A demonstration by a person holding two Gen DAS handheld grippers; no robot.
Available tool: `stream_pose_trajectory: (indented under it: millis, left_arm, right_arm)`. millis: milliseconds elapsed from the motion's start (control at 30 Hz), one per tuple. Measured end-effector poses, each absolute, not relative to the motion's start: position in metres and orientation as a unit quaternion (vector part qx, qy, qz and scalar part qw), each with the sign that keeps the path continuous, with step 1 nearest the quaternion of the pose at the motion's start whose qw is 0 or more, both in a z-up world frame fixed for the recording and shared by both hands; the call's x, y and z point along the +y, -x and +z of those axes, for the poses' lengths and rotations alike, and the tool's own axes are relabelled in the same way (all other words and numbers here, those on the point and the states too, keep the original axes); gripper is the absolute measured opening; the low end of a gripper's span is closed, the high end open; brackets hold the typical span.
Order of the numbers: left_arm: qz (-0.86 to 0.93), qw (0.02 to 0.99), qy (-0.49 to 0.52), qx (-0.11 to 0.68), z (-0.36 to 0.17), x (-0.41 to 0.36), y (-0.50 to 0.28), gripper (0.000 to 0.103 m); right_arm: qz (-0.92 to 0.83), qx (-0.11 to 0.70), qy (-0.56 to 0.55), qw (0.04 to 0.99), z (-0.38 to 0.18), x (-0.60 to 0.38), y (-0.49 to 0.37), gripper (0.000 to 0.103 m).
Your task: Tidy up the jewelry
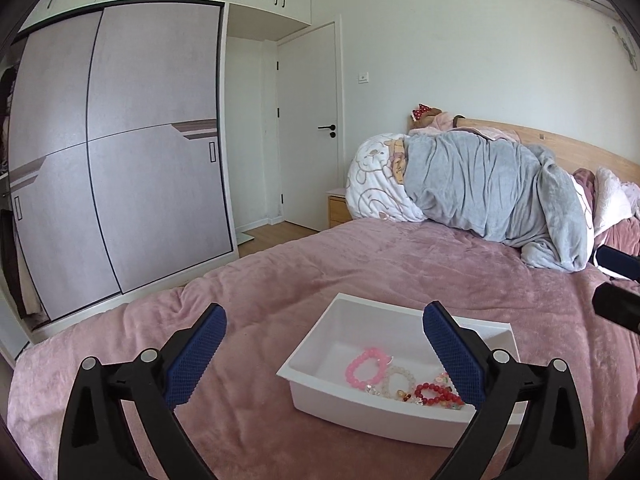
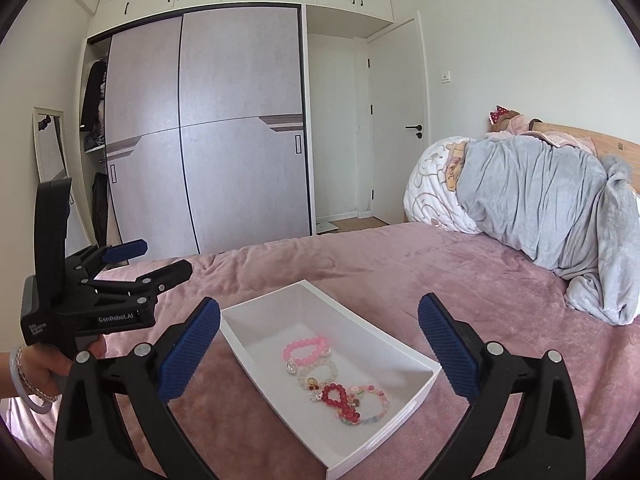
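Note:
A white rectangular tray (image 1: 312, 360) lies on the pink bedspread; it also shows in the right wrist view (image 2: 256, 344). Inside lie several bead bracelets: a pink one (image 1: 365, 369) (image 2: 304, 350), a clear whitish one (image 1: 396, 382) (image 2: 318, 374), a red one (image 1: 434, 394) (image 2: 336, 398) and a pastel one (image 2: 370, 406). My left gripper (image 1: 325, 352) is open and empty, held above the tray's left part; it also appears at the left of the right wrist view (image 2: 160, 260). My right gripper (image 2: 319, 354) is open and empty above the tray.
The pink bedspread (image 1: 360, 264) covers the bed. A grey blanket heap (image 1: 500, 188) and a white cartoon-print duvet (image 1: 372, 184) lie at the wooden headboard. A sliding wardrobe (image 1: 120, 152), a white door (image 1: 308, 128) and a nightstand (image 1: 338, 206) stand beyond the bed.

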State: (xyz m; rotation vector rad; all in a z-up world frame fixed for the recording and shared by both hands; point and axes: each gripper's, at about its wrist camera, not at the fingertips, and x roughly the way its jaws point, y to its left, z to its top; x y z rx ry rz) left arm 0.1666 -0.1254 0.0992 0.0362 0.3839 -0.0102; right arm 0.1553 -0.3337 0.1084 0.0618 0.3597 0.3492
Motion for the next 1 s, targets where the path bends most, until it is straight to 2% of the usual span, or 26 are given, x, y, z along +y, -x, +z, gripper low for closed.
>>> stream_pose_trajectory:
  millis: [200, 600, 1000]
  left_arm:
    - [0.011, 0.979, -0.042, 0.199, 0.067, -0.135, -0.142, 0.1]
    - [0.0, 0.969, -0.056, 0.241, 0.011, -0.155, -0.125, 0.1]
    - [0.001, 0.966, -0.052, 0.254, -0.01, -0.154, -0.134, 0.099]
  right_arm:
    - [0.136, 0.175, -0.029, 0.975, 0.091, -0.333, -0.125, 0.098]
    - [0.113, 0.184, -0.016, 0.976, 0.005, -0.333, -0.111, 0.098]
    - [0.113, 0.19, -0.008, 0.975, -0.007, -0.335, -0.12, 0.098]
